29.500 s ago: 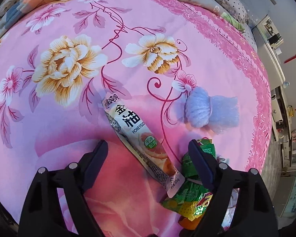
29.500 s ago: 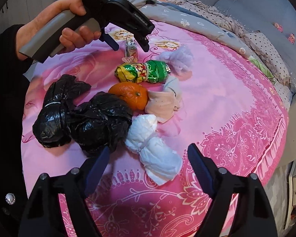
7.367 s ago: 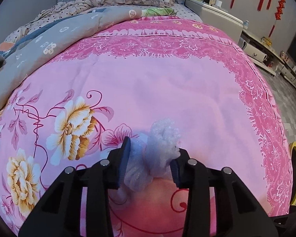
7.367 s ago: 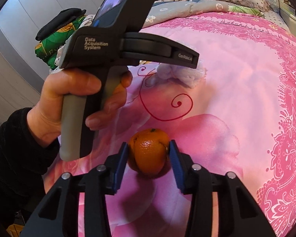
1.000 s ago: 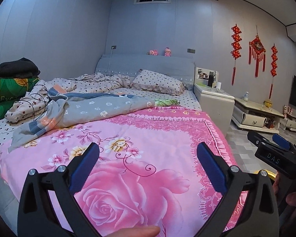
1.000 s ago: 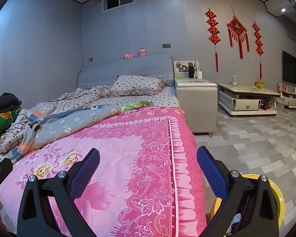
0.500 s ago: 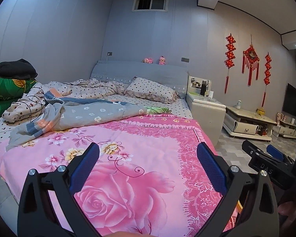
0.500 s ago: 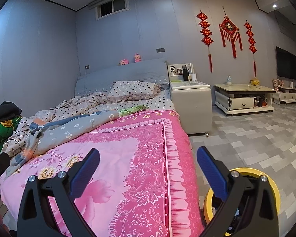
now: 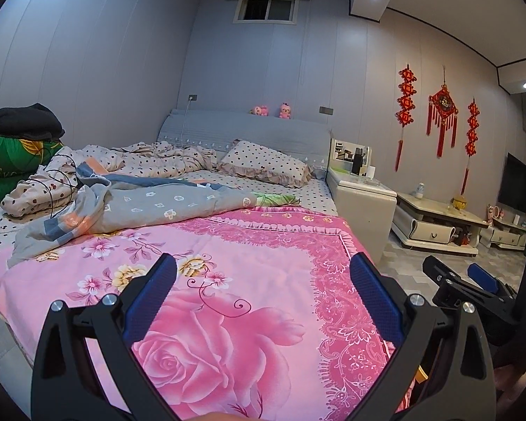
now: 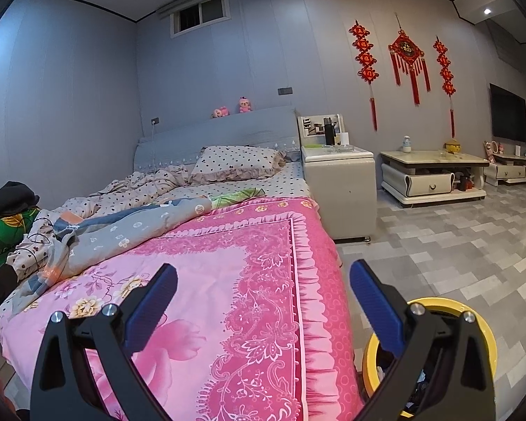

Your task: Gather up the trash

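My left gripper (image 9: 263, 296) is open and holds nothing, raised over the foot of a bed with a pink flowered cover (image 9: 228, 263). My right gripper (image 10: 263, 298) is open too, with nothing between its blue pads (image 10: 373, 301), above the bed's right edge. A yellow-rimmed bin (image 10: 452, 305) stands on the floor below the right finger, mostly hidden by it, with dark contents showing inside. No loose trash shows on the pink cover. The right gripper's black body (image 9: 473, 289) shows at the right edge of the left wrist view.
A crumpled grey quilt (image 9: 150, 207) and a dotted pillow (image 9: 266, 166) lie at the bed's head. A white nightstand (image 10: 340, 175) and a low cabinet (image 10: 431, 173) stand against the wall. Grey tiled floor (image 10: 456, 242) lies to the right. Folded bedding (image 9: 10, 161) is stacked at the left.
Both grippers have drawn back and tilted up slightly over the last second, so more of the room and floor shows. Both stay open and without load.
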